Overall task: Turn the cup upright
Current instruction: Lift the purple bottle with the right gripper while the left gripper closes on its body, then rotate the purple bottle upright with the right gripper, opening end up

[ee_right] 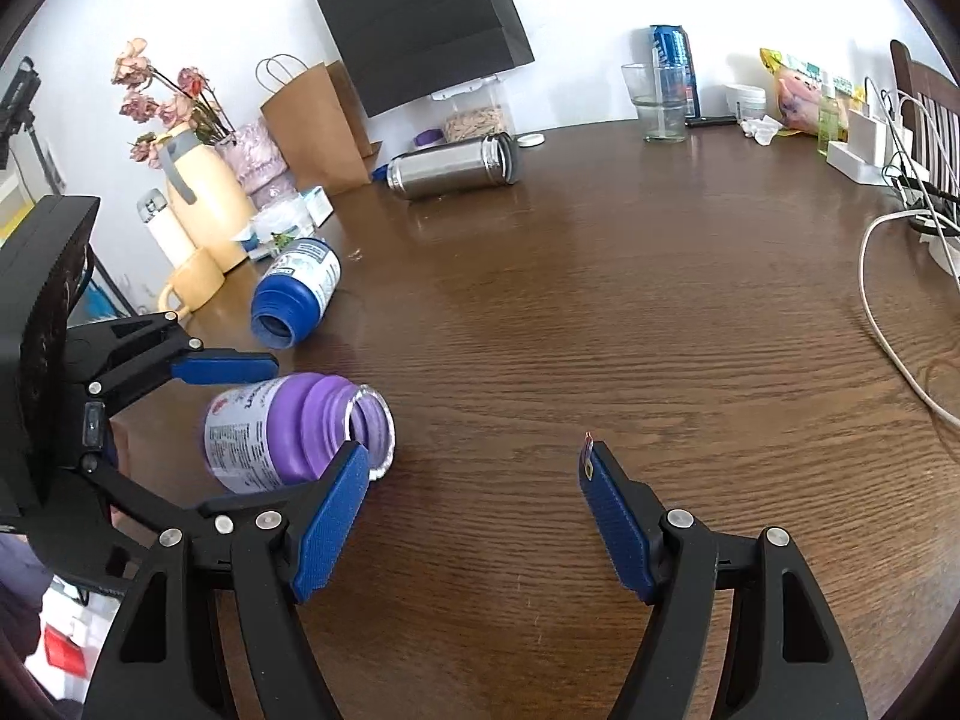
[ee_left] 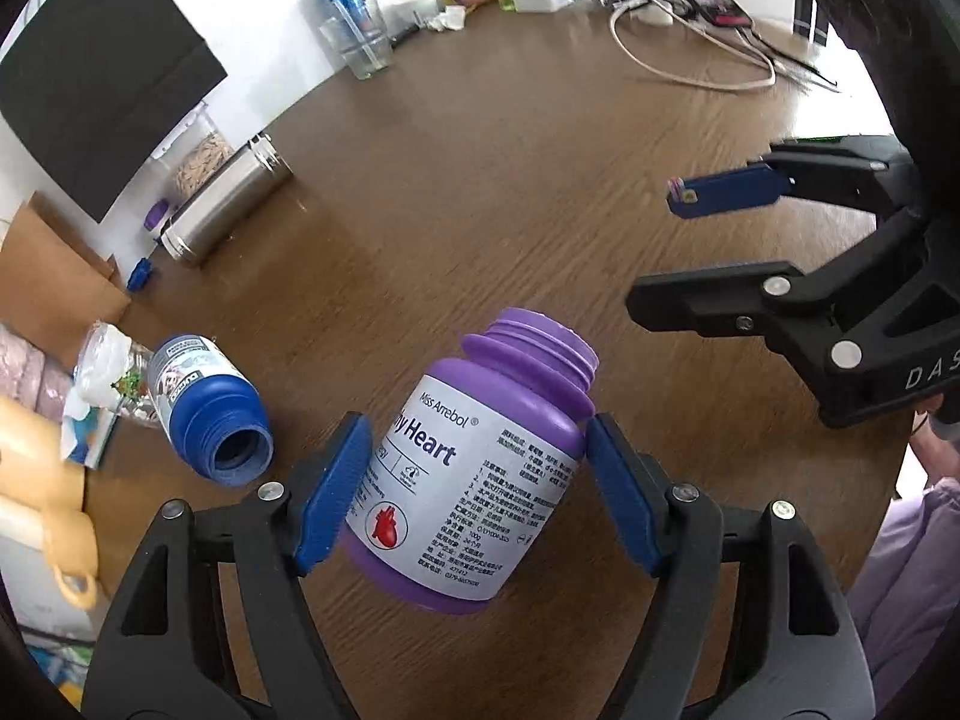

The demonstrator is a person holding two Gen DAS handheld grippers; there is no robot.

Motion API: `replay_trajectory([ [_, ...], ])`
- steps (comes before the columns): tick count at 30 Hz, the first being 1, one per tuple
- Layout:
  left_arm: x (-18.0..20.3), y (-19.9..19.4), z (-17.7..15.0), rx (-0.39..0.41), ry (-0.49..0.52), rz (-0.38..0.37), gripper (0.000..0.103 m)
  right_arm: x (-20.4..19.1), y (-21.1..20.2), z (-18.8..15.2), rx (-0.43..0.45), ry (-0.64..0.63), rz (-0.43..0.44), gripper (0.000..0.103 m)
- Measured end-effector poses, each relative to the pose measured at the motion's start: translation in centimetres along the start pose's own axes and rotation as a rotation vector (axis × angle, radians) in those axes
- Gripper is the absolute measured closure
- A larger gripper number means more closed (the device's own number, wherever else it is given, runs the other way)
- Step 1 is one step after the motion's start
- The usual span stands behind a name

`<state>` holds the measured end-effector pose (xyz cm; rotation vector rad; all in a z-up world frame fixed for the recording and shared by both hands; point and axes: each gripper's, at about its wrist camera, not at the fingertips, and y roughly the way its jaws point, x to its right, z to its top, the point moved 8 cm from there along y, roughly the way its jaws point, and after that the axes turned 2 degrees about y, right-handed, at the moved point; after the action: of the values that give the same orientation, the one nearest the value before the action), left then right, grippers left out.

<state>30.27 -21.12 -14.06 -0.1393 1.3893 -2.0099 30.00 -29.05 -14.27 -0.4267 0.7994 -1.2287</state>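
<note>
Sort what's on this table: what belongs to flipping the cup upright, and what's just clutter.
Job:
purple bottle, tilted, between the left gripper pads
blue bottle, on its side, mouth open
steel flask, on its side
right gripper, open, empty

Clutter:
glass
soda can
paper bag
yellow jug
white cable

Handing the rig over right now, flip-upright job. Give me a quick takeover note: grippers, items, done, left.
Left gripper: shut on the purple bottle, which is tilted, open mouth pointing away, not yet standing.
Right gripper: open, holding nothing, over the table beside the purple bottle.
Blue bottle: on its side, cap off, untouched.
Steel flask: on its side at the far edge.
Done: purple bottle gripped.
Left: stand it upright, release; the others are still lying down.
</note>
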Motion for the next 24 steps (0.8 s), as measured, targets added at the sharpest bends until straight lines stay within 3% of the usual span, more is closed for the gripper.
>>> replay_trajectory([
  [9, -0.3, 0.1, -0.7, 0.002, -0.148, -0.066, 0.033, -1.9, 0.2, -0.2, -0.018, 0.021, 0.085, 0.026],
  [13, 0.0, -1.1, -1.8, 0.031, -0.256, -0.03, 0.036, -2.1, -0.7, -0.3, -0.013, 0.048, 0.126, 0.026],
  [16, -0.4, -2.8, -2.6, 0.106, -0.35, -0.062, 0.037, -2.4, -1.1, -0.4, -0.023, 0.092, 0.192, 0.026],
  [19, -1.4, -4.4, -3.2, 0.167, -0.418, -0.041, 0.037, -3.8, -1.3, -0.4, -0.04, 0.11, 0.31, 0.026],
  [24, -1.0, -6.3, -3.6, 0.259, -0.452, -0.099, 0.038, -7.5, -0.4, -0.9, -0.131, 0.143, 0.497, 0.025],
])
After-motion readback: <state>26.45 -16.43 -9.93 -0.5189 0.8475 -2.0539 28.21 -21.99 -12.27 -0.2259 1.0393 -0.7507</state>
